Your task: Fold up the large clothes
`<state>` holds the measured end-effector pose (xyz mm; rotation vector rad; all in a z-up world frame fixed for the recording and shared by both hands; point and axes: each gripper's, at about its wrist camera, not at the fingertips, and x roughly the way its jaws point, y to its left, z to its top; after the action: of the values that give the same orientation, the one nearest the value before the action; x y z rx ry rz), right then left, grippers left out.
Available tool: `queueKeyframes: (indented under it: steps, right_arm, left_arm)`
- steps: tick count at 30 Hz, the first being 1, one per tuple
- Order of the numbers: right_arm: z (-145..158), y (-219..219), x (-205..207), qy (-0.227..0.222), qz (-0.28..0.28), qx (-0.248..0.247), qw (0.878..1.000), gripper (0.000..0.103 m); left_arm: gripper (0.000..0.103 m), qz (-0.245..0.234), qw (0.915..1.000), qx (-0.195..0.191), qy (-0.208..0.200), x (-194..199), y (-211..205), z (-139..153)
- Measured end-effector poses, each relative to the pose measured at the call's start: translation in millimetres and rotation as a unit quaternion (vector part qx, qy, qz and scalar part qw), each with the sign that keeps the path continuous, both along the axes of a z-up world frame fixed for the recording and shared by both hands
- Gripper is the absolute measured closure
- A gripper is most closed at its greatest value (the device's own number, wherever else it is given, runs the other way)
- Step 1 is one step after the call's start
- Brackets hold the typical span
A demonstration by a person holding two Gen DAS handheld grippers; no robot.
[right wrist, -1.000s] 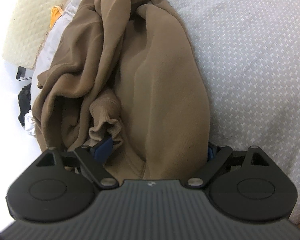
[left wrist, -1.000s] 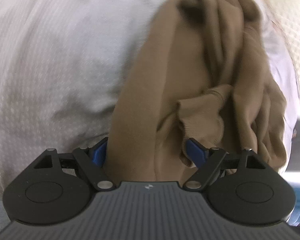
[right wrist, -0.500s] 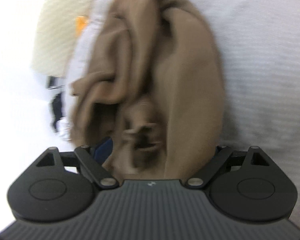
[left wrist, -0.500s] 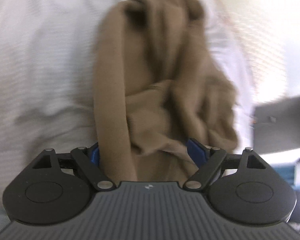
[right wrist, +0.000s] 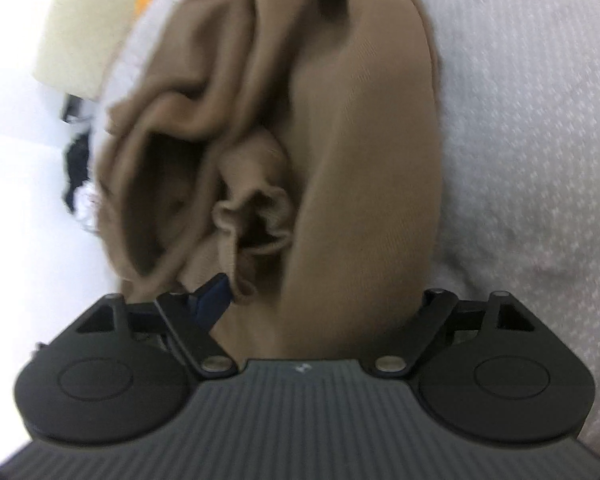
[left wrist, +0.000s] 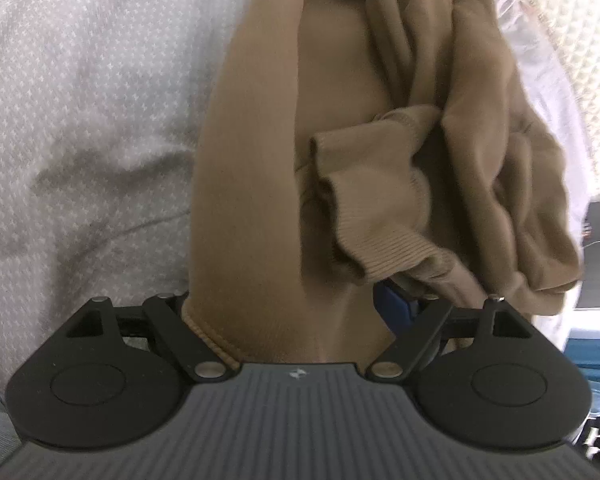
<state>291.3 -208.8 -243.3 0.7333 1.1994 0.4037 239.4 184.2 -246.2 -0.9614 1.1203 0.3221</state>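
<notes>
Crumpled tan sweatshirt (left wrist: 380,128), ribbed cuff (right wrist: 256,216) atop, bunched lengthwise on the bed, stretching toward twelve o'clock

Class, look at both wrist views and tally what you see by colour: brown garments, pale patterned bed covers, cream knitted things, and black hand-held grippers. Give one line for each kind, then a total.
Brown garment: 1
Pale patterned bed cover: 1
Cream knitted thing: 1
Black hand-held grippers: 2, left hand-held gripper and right hand-held gripper
Total: 5
</notes>
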Motion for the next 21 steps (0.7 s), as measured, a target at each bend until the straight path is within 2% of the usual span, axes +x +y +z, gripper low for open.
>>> queueKeyframes:
  steps: [3,5,6,7,9,11,13,17,21]
  right_arm:
    - [-0.3,6.8,0.9,-0.008,0.01,-0.018,1.0,0.023]
    - [2.5,9.0,0.3,-0.022,0.018,-0.008,1.0,0.035]
    - [4.0,10.7,1.4,-0.026,0.02,0.002,0.999,0.051]
    - [5.6,9.3,2.2,-0.029,0.019,0.015,0.999,0.061]
    - [11.9,6.0,0.5,-0.043,0.013,0.036,0.998,0.066]
    - [22.0,5.2,-1.1,-0.065,0.014,0.037,0.997,0.069]
    - [29.2,0.0,-4.5,-0.082,0.012,0.051,0.995,0.071]
    - [43.4,-25.8,-12.6,-0.102,-0.007,0.086,0.991,0.079]
    - [52.5,-53.6,-21.0,-0.123,-0.02,0.122,0.985,0.081]
  left_arm:
    - [0.034,0.005,0.9997,0.017,0.017,1.7,-2.2,2.0]
    - [0.054,0.013,0.9996,0.021,0.011,1.8,-3.0,6.7]
    - [0.056,0.016,0.9997,0.018,0.006,1.7,-5.5,7.7]
    - [0.061,0.016,0.9998,0.016,0.004,1.1,-5.1,10.1]
    - [0.071,0.028,0.9995,-0.005,-0.009,-4.6,1.5,15.4]
    - [0.084,0.031,0.9992,-0.012,-0.024,-13.1,8.3,25.0]
    - [0.086,0.033,0.9979,-0.024,-0.051,-21.0,13.7,37.5]
    - [0.089,0.021,0.9934,-0.015,-0.112,-33.1,16.9,78.9]
    - [0.089,0.011,0.9895,-0.014,-0.143,-45.0,23.1,97.1]
